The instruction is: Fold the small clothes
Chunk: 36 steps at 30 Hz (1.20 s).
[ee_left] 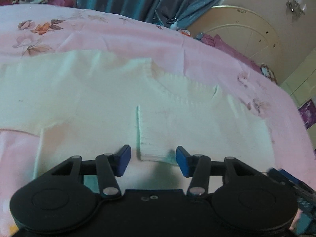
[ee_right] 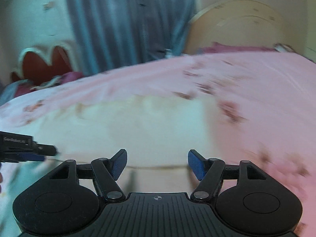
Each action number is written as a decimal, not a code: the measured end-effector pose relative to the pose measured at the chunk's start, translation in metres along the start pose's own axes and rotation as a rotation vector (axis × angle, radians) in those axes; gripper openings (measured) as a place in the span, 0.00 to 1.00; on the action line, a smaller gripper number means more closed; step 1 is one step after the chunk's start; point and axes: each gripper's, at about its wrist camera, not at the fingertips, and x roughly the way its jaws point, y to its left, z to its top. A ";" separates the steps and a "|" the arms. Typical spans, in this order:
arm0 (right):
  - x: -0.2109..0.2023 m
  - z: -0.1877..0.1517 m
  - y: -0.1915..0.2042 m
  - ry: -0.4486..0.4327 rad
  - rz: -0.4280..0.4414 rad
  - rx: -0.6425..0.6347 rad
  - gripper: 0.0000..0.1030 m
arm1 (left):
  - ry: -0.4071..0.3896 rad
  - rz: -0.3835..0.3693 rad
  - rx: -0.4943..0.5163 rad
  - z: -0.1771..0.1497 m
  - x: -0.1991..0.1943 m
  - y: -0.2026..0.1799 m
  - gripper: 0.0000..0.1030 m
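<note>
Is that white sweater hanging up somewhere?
No, the white sweater lies spread flat on the pink floral bedspread, in front of the left gripper.

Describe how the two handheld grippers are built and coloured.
The left gripper and the right gripper are alike: matte black plastic, two round housings at the base, angled black link bars joined by silver pins, and blue pads on the fingers. The right one's centre plate is ribbed with a small crosshair mark. White lettering on the left one's side is too blurred to read.
</note>
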 end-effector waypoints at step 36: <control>0.024 0.004 -0.029 0.060 -0.022 0.085 0.08 | -0.171 0.218 0.052 0.008 -0.019 0.050 0.29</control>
